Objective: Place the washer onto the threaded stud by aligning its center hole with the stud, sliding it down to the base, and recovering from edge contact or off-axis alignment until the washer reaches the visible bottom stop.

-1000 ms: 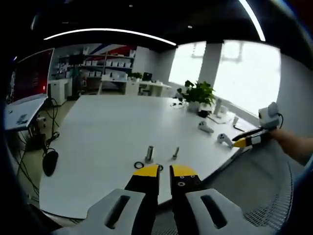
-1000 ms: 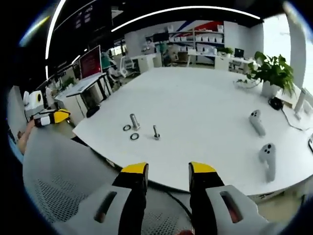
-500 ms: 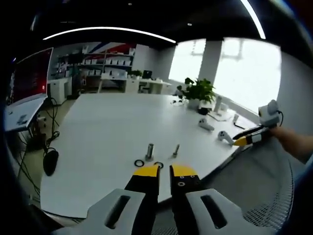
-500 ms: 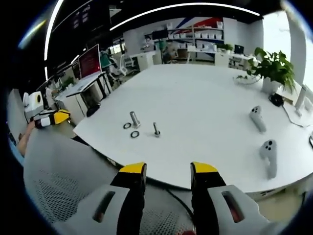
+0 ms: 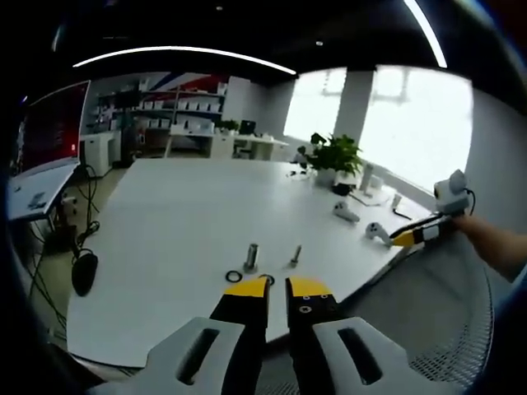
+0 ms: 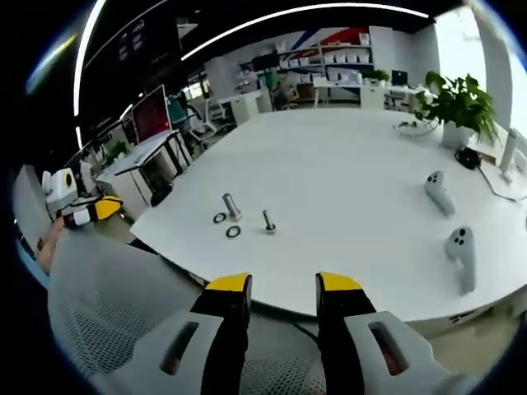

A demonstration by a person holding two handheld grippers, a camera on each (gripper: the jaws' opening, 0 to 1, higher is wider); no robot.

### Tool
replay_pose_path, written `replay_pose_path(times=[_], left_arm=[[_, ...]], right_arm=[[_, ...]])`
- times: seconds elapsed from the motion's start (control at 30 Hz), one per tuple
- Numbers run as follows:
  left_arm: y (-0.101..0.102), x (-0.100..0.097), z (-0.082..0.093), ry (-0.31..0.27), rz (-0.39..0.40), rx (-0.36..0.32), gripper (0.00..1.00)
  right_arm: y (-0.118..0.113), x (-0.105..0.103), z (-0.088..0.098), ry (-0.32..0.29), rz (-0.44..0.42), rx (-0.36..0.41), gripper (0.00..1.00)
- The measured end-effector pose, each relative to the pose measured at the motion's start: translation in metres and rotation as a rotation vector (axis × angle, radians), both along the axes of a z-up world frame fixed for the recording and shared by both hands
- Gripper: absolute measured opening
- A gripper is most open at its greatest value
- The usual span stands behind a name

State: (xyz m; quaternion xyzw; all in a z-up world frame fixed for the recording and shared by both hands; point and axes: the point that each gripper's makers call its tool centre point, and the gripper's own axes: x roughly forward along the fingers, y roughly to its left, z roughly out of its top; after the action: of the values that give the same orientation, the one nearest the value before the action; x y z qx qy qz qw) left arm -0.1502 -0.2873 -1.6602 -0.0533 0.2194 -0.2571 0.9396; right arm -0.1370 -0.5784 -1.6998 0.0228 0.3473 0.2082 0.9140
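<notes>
On the white table (image 5: 181, 206) near its front edge stand a thick metal stud (image 5: 251, 257) and a thin threaded stud (image 5: 295, 256). One dark washer (image 5: 235, 276) lies flat to the left of them, and a second washer (image 5: 266, 280) peeks out from behind my left gripper (image 5: 277, 288), whose jaws are shut and hold nothing. The right gripper view shows the thick stud (image 6: 230, 206), the thin stud (image 6: 268, 220) and both washers (image 6: 219, 218) (image 6: 233, 232). My right gripper (image 6: 283, 284) is open and empty, back from the table's edge.
Two white controllers (image 6: 436, 191) (image 6: 461, 251) lie on the table's right side, near a potted plant (image 6: 457, 103). A grey mesh chair back (image 6: 115, 304) sits below the table edge. The other gripper (image 6: 90, 211) is off to the left, in a hand.
The right gripper has drifted slightly, so its view of the table has shifted a little. The studs and washers have not moved, and the left gripper is still.
</notes>
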Motion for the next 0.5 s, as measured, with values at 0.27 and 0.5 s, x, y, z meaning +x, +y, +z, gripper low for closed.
replay_pose_path(times=[0.27,0.5], left_arm=[[0.0009,0.0007,0.0038,-0.024,0.005,-0.006,0.05],[0.0010,0.0009,0.0050,-0.030,0.008,-0.012,0.05]], right_arm=[[0.0014,-0.0016,-0.0013,0.017,-0.002,0.006,0.32],[0.0018,-0.0031,-0.0037,0.033,0.008,-0.006,0.32]])
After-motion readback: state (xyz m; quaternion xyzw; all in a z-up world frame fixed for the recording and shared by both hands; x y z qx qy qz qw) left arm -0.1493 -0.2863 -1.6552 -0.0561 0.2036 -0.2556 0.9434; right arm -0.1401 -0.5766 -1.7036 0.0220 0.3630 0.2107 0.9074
